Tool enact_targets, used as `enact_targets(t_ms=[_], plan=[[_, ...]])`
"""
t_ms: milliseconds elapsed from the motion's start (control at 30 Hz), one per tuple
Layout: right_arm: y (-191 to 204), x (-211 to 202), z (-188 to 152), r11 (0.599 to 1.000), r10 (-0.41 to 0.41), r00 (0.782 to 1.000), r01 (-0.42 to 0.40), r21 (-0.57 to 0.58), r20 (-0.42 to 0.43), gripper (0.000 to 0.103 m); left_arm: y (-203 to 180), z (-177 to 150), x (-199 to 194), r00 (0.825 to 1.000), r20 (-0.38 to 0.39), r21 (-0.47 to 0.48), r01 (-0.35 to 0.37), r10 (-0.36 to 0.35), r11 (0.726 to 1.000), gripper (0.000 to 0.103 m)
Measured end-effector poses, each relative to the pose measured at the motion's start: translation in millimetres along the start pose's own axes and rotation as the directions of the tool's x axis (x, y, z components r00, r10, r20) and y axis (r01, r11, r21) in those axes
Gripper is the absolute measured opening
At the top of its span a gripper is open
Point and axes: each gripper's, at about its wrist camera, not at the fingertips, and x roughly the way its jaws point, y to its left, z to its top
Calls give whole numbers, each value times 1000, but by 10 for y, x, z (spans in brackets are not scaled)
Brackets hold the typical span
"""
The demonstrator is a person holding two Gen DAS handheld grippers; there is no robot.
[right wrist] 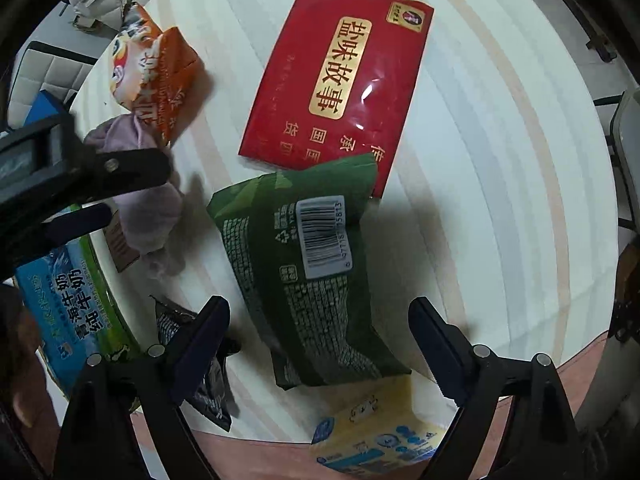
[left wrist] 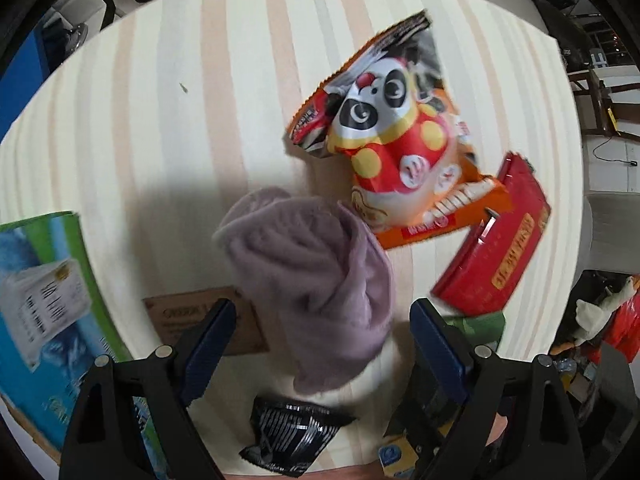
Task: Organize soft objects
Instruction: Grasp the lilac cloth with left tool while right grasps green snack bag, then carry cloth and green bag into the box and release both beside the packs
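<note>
The brown card point(left wrist: 206, 322) lies partly under the purple cloth point(left wrist: 316, 276), its print too blurred to read. The yellow pack point(right wrist: 380, 436) is cut off by the lower edge. The green pouch point(right wrist: 308, 268) covers the red packet's point(right wrist: 340, 76) near corner.
</note>
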Motion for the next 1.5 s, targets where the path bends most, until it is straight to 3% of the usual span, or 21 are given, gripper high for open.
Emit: enact_targets(t_ms=[33, 133, 167, 233, 267, 333, 433, 533, 667, 833, 933, 1100, 1300, 1500], plan=[[-6, 16, 16, 1000, -6, 1000, 6, 0, -2, 90, 3, 18, 28, 1000, -1, -6, 11, -11, 1000, 89], [-42, 52, 36, 1000, -12, 1000, 12, 2, -18, 86, 21, 11, 50, 1000, 15, -18, 20, -19, 1000, 73], [-50, 72, 30, 1000, -15, 1000, 15, 2, -23, 86, 12, -8, 29, 999, 33, -15, 7, -7, 1000, 57], [-63, 108, 28, 999, -32, 999, 32, 1, -30, 79, -17, -54, 3, 999, 36, 0, 4, -4, 1000, 38], [-47, 111, 35, 999, -49, 999, 49, -6, -22, 74, -12, -74, -8, 1000, 30, 1, 7, -7, 1000, 37], [-6, 96, 19, 998, -64, 998, 64, -15, -13, 49, -13, -152, -70, 999, 50, 12, -21, 20, 1000, 37], [124, 14, 2, 996, -86, 996, 86, -23, 6, 39, -41, -315, -224, 995, 87, 38, -44, 41, 998, 36], [204, -128, -88, 996, -80, 997, 81, -42, 23, 38, -71, -592, -480, 990, 142, 50, -19, 12, 999, 36], [378, -496, -288, 994, -43, 996, 50, -101, 77, 38, 32, -1109, -1048, 964, 265, 65, 16, -33, 998, 36], [711, -1065, -636, 981, 42, 988, -13, -194, 146, 37, 579, -1712, -1751, 922, 377, 32, 83, -89, 996, 36], [1062, -1391, -837, 964, 97, 981, -49, -263, 170, 37, 1012, -2043, -2045, 905, 421, -9, 75, -64, 997, 37], [1806, -1651, -1076, 924, 161, 972, -87, -372, 173, 37, 1841, -2264, -2231, 902, 431, -103, 28, 19, 994, 37], [2694, -1499, -1109, 899, 135, 977, -50, -435, 167, 37, 2675, -2134, -2096, 911, 398, -214, -25, 111, 977, 37], [3266, -946, -897, 902, 34, 988, 34, -430, 150, 37, 3392, -1704, -1680, 947, 293, -285, -45, 131, 958, 37]])
